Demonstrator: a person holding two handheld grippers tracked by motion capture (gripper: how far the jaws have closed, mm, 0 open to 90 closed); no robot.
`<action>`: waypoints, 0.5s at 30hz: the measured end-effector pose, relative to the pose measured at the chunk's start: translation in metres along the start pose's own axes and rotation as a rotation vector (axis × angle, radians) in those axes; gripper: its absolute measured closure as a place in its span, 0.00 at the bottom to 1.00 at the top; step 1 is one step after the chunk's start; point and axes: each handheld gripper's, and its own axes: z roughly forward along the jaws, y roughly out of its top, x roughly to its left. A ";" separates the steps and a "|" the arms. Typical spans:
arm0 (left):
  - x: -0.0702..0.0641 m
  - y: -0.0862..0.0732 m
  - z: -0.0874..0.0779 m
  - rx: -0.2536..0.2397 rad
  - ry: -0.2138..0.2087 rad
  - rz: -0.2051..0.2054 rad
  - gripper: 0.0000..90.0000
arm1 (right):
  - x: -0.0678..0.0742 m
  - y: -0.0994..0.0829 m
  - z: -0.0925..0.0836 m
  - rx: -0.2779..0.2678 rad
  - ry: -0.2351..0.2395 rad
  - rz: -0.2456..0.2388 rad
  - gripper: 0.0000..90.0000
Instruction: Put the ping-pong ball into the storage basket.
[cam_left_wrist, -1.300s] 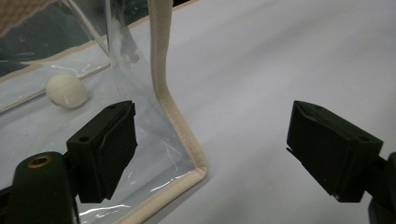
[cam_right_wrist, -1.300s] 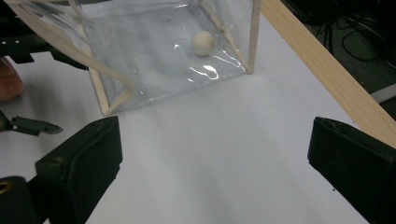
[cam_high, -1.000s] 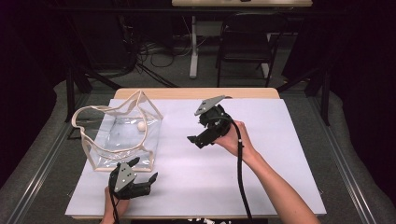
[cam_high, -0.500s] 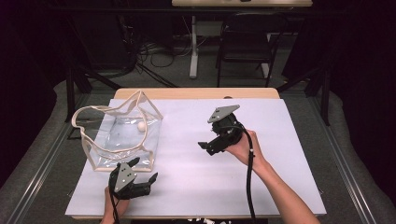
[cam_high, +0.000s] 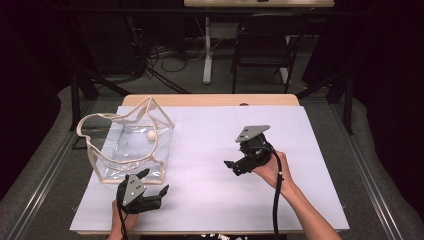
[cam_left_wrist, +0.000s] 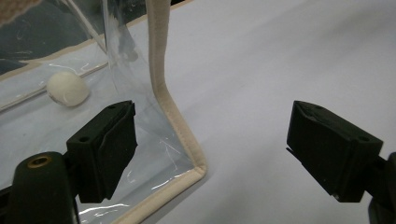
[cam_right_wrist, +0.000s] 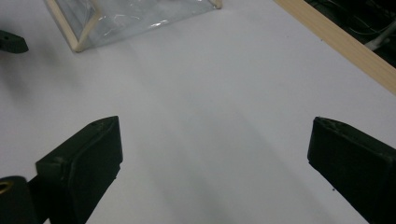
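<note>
Sitting at the table's left, the clear bag (cam_high: 131, 145) holds a small white ball (cam_high: 151, 135) inside, and the left gripper (cam_high: 150, 186) waits just beside its near corner, jaws spread wide and empty, unmoved over the last second. Farther right, the right gripper (cam_high: 231, 165) has drawn back from the bag toward mid-table, jaws also apart, which suggests the drop is done.

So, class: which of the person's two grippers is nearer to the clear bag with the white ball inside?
Left. The left gripper sits at the clear bag's near corner, jaws open. The right gripper is well off to the bag's right, open over bare table.
</note>
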 end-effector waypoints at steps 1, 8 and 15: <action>0.000 0.000 0.000 0.001 0.001 0.001 0.18 | 0.000 -0.003 -0.001 0.000 -0.002 0.003 0.03; 0.000 0.000 0.000 0.000 0.002 0.000 0.18 | -0.001 -0.022 -0.005 0.019 -0.021 0.021 0.03; 0.000 0.000 0.001 0.003 0.000 0.000 0.18 | -0.001 -0.038 -0.006 0.034 -0.031 0.045 0.03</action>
